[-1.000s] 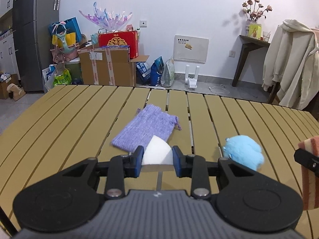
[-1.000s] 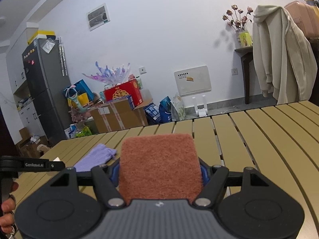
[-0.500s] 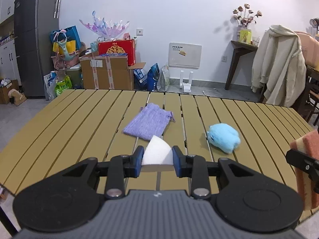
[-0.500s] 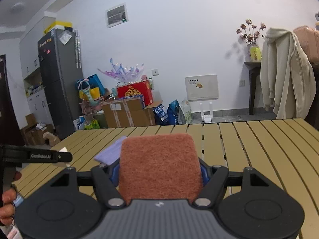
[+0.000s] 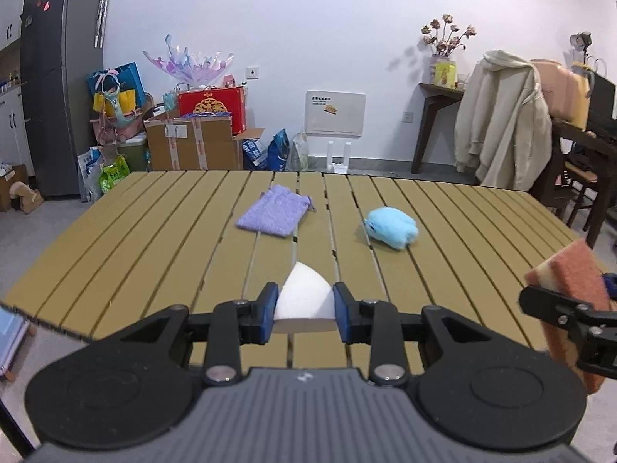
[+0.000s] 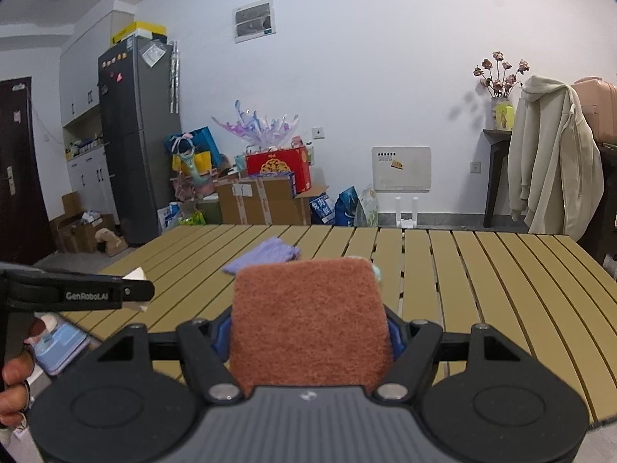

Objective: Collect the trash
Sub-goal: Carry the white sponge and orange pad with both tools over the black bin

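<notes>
Left gripper [image 5: 304,310] points slightly downward, jaws pinched on a white wedge [image 5: 304,296]. Right gripper [image 6: 309,332] sits level beside it, jaws clamped wide around a brown sponge [image 6: 308,320]. A hand [image 6: 13,389] grips the left handle.

Grey fridge [image 6: 140,135], cream coat [image 5: 501,115], cardboard boxes [image 5: 193,146].

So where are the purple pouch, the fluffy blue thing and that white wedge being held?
purple pouch [image 5: 274,212]: left wrist view, middle of its knitted face.
fluffy blue thing [image 5: 391,228]: left wrist view, centre of its body.
white wedge [image 5: 304,298]: left wrist view, its curved front face.
</notes>
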